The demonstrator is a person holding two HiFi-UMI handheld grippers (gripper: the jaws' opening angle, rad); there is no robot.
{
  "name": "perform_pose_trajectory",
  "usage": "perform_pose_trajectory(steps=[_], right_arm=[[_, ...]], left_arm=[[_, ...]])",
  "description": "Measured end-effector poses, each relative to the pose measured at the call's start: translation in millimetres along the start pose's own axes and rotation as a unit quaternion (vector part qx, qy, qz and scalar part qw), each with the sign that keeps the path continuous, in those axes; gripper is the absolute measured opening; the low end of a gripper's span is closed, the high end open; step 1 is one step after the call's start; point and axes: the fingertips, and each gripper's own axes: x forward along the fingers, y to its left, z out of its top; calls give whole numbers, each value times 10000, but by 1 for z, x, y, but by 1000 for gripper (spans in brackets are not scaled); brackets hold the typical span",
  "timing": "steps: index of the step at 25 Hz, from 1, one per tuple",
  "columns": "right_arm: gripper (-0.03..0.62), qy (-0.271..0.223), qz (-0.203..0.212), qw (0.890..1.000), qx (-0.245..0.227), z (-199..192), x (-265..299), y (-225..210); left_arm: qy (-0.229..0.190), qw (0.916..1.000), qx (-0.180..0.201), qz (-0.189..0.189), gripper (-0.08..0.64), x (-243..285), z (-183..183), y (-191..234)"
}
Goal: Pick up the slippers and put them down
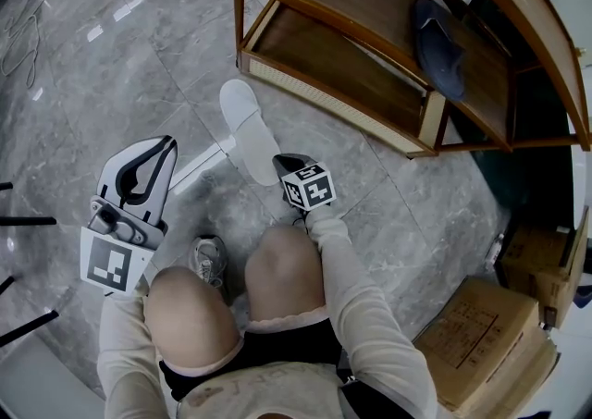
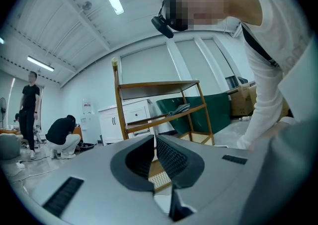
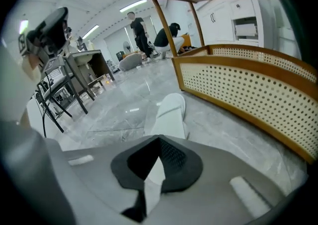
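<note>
Right tool (image 3: 158, 142), jaws pressed together, grips the white slipper (image 3: 171, 112).

The left gripper (image 2: 154, 138) points level, jaw tips together with nothing between, toward a wooden rack (image 2: 119, 105); a dark slipper (image 2: 180, 108) lies on its middle shelf, a person (image 2: 62, 134) crouches far left

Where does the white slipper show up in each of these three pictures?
Head view: the white slipper is at centre, with its near end in the right gripper.
Left gripper view: not clearly in it.
Right gripper view: the slipper is at centre, stretching away from the gripper that is shut on it.
Shared landmark: the wooden shelf.
</note>
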Motion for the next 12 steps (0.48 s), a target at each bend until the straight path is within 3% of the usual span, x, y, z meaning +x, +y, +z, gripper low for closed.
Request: perform_pose_trajectory(steps=[6,12], right_arm=[[9,-1064,-172,9933,-408,49,-39,14],[9,-2173,-530,9738,-403,93,-85,15]], left_arm=[[-9,10000,-31,-60,5,5,0,-3],[44,9997,-24,-233,5,14,-2,-6]])
